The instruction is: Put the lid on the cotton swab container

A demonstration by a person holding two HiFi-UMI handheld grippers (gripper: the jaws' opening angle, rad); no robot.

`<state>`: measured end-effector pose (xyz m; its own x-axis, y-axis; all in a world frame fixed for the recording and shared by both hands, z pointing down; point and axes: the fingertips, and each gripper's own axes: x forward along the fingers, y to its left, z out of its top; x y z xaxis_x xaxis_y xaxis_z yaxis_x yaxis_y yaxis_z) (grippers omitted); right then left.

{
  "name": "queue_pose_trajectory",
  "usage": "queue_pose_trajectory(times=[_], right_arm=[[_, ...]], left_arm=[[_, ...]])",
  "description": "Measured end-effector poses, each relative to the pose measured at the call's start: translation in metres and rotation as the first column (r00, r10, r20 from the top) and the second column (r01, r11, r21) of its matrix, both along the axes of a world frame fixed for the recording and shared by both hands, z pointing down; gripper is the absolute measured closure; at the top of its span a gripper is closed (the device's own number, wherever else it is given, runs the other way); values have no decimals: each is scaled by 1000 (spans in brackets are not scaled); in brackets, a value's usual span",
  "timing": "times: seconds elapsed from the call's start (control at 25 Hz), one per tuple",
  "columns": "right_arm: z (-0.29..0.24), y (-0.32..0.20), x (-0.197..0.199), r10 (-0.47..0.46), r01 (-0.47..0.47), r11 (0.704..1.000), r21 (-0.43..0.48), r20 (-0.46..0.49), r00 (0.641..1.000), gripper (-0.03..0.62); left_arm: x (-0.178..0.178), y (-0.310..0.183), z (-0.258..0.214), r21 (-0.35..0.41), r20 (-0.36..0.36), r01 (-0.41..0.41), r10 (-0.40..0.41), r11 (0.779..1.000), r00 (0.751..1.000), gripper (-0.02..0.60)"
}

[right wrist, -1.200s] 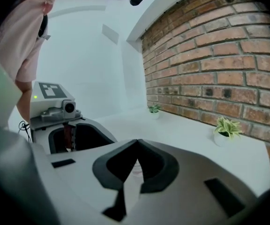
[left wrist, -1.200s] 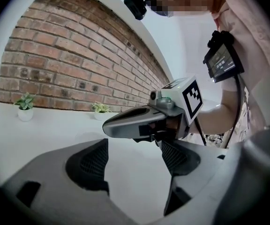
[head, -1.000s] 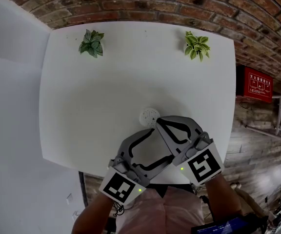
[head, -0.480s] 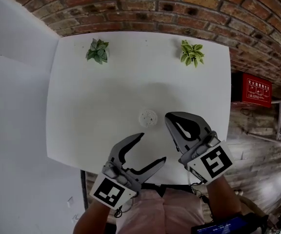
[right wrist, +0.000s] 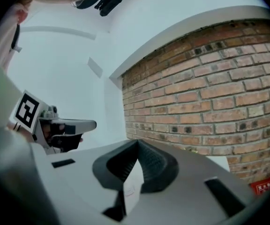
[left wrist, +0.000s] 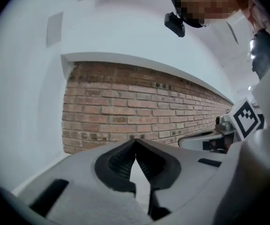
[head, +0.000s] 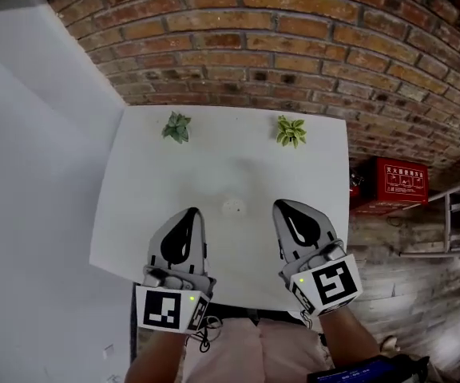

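Over the near edge of the white table (head: 214, 162), the grey left gripper (head: 190, 211) and grey right gripper (head: 282, 204) both have jaws shut tip to tip, empty. Between their tips, touching neither, sits the small round white cotton swab container (head: 232, 207); its lid and contents are too small to make out. Two green potted plants (head: 177, 126) (head: 291, 131) stand at the far edge.

The left gripper (head: 190, 212), whose jaws stood wide apart a second ago, now has them shut tip to tip with nothing between. Both it and the right gripper (head: 283, 206) have drawn back from the cotton swab container (head: 232, 207), which they crowded before; they now flank it, one on each side, clear of it.
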<state>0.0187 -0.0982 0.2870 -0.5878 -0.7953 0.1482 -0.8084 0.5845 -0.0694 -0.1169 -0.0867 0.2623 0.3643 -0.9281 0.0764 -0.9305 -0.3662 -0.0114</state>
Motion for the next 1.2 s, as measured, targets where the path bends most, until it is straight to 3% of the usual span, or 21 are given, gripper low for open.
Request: queue_pose_trajectory(times=[0.16,0.48,1.2], right_arm=[[-20,11,1,11,-11,999,42,1,1000,589],[-37,27,1,3,-2,996,87,-8,1000,591],[-38,30,7,-16,14,996,94,22,1000,591]], left_arm=[[6,5,-30,85,46,53,-57,995,997,580],[16,16,-45,121,45,71,-77,990,996,581],[35,25,-37,92,78,44,-52,995,996,581]])
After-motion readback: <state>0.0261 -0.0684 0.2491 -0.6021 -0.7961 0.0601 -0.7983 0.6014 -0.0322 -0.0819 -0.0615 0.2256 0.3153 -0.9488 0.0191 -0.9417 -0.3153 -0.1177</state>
